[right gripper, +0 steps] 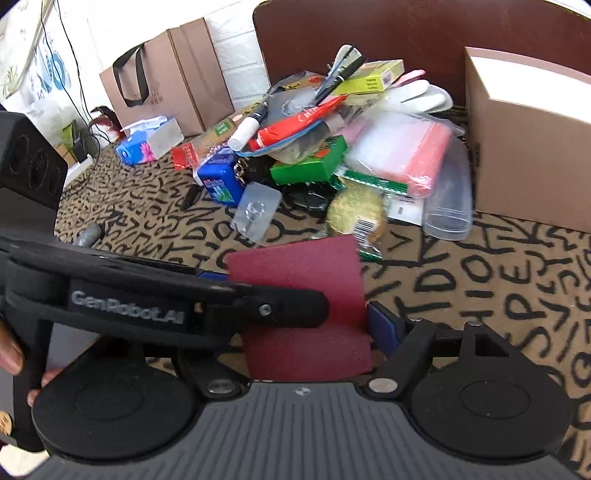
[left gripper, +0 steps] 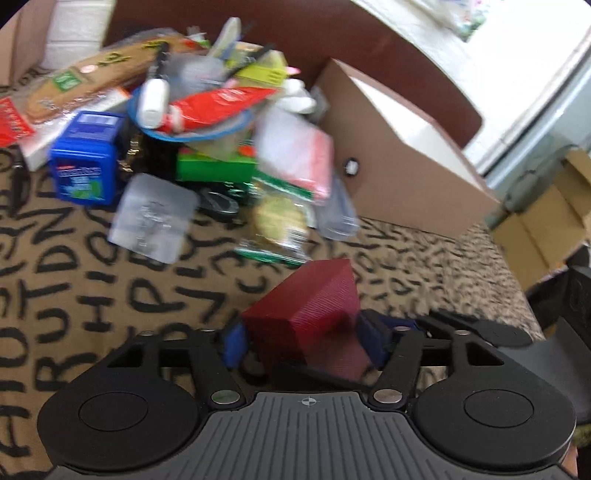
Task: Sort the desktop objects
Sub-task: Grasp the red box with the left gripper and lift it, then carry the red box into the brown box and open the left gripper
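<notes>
A dark red box [left gripper: 310,306] sits between the blue pads of my left gripper [left gripper: 306,343], which is shut on it above the patterned cloth. In the right wrist view the same red box [right gripper: 303,295] stands between the right gripper's blue pads [right gripper: 384,328], and the left gripper's black body [right gripper: 147,302] crosses in front of it from the left. My right gripper [right gripper: 299,332] looks closed on the box too. Beyond lies a pile of desktop objects [left gripper: 207,122]: a red tube [right gripper: 295,123], a blue gum box [right gripper: 219,181], a green box [right gripper: 310,164], a white marker [right gripper: 245,131].
A brown cardboard box [right gripper: 528,147] stands at the right of the pile. A brown paper bag [right gripper: 170,77] and a tissue pack [right gripper: 147,142] are at the back left. A clear hook pack [right gripper: 255,212] and a snack packet [right gripper: 356,214] lie at the pile's front. A chair back [right gripper: 369,33] rises behind.
</notes>
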Demonstrator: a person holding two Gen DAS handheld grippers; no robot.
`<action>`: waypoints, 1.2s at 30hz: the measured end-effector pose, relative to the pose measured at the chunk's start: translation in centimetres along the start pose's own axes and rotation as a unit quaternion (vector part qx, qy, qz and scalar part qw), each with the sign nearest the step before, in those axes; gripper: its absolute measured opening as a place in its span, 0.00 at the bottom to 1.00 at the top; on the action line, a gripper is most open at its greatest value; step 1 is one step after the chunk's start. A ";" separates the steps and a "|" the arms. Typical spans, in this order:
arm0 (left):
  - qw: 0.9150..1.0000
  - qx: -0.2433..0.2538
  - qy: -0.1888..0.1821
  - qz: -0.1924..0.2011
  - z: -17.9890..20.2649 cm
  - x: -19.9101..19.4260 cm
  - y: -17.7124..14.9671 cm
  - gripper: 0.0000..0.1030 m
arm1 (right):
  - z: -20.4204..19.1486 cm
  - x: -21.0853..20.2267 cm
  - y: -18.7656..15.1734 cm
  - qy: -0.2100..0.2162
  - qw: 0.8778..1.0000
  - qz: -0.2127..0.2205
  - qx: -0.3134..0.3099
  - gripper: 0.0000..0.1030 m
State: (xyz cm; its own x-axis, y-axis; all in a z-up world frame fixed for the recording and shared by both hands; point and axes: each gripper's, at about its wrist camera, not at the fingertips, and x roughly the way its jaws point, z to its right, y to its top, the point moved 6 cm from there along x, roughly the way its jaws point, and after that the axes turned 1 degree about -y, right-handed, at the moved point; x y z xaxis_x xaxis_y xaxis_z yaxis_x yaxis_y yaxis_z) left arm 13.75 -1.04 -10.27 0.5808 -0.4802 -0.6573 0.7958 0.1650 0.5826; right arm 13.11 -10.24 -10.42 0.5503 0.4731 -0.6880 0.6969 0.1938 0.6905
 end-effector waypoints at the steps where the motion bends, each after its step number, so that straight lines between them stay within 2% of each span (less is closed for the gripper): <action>1: 1.000 -0.008 0.004 0.001 -0.4 0.1 0.1 0.77 | -0.2 0.4 0.0 0.005 1.000 -0.002 0.001 0.78; 4: 1.000 -0.027 0.007 -0.006 -1.7 0.6 0.2 0.77 | -0.4 1.0 -0.4 -0.007 1.000 -0.005 -0.005 0.78; 9: 1.000 -0.021 0.004 -0.002 -1.9 0.8 0.0 0.80 | 0.9 0.6 -1.6 -0.019 1.000 -0.007 0.018 0.80; 12: 1.000 0.006 -0.002 0.001 -1.2 0.2 0.3 0.80 | 1.1 0.4 -1.8 -0.028 0.999 -0.003 0.018 0.79; 16: 0.998 0.051 -0.027 0.003 -0.1 -0.2 1.0 0.87 | 0.7 0.3 -1.5 -0.026 1.000 0.007 0.004 0.80; 18: 0.998 0.055 -0.022 -0.017 -0.1 0.8 1.1 0.85 | 0.7 0.5 -1.5 -0.030 1.000 0.005 0.003 0.81; 21: 0.997 0.060 -0.011 -0.038 0.0 2.0 0.7 0.75 | 1.0 0.2 -1.9 -0.036 0.999 0.004 0.006 0.83; 24: 0.997 0.060 -0.022 -0.047 0.3 2.1 0.4 0.64 | 1.6 0.1 -2.3 -0.042 0.999 0.004 0.015 0.83; 26: 0.996 0.070 -0.020 -0.047 0.5 2.1 0.2 0.64 | 1.8 0.2 -2.4 -0.044 0.999 0.004 0.020 0.83; 29: 0.996 0.060 -0.027 -0.053 0.3 2.6 0.3 0.71 | 1.9 0.4 -2.4 -0.044 0.999 0.007 0.014 0.84; 31: 0.996 0.061 -0.025 -0.055 0.4 2.9 0.3 0.64 | 1.9 0.4 -2.5 -0.043 0.999 0.012 0.009 0.83; 36: 0.996 0.070 -0.015 -0.049 1.4 2.5 0.2 0.62 | 2.0 -0.1 -2.4 -0.041 0.999 0.012 0.019 0.83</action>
State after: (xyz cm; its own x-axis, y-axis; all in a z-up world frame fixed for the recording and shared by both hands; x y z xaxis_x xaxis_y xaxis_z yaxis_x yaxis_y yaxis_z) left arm 15.07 -3.38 -11.13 0.4947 -0.5137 -0.7010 0.8152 -0.0053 0.5792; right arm 12.28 -12.51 -12.49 0.6021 0.4045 -0.6884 0.6994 0.1488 0.6991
